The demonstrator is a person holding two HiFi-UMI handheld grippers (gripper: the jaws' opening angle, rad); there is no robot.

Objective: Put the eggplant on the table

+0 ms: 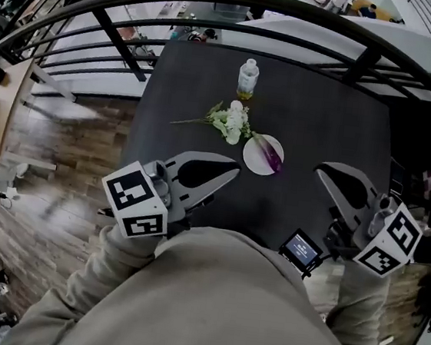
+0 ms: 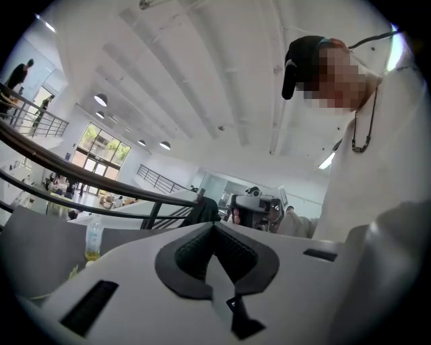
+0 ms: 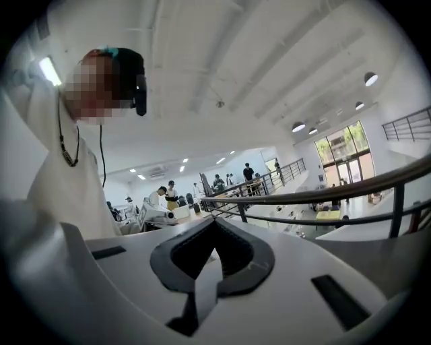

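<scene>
Nearest the camera is the person's beige sweatshirt (image 1: 208, 306), with a sleeve running out to each hand. The left claw (image 1: 232, 171) sits at the lower left, its marker cube (image 1: 136, 200) turned up toward the camera. In its own view the two dark pads meet at the tip with nothing between them, so it is closed and empty. The right claw (image 1: 320, 170) sits at the lower right behind its own cube (image 1: 391, 240), with a small lit screen (image 1: 301, 250) just beside it. Its pads are also pressed together on nothing. Both claws point away from the person over the near edge of the dark surface (image 1: 323, 110), well apart from each other.

Between and just beyond the two tips, a white plate (image 1: 254, 158) rests on the surface. The purple eggplant (image 1: 271, 157) lies across the right part of that plate, apart from both claws. A small bunch of white flowers (image 1: 230, 122) lies just beside the plate on its far left, its stem trailing off to the left. Farther back, a clear bottle (image 1: 247, 79) with yellowish liquid at its bottom stands upright near the far edge.

Behind the surface curves a dark metal railing (image 1: 219, 2), and wooden floor (image 1: 56, 150) shows to the left.
</scene>
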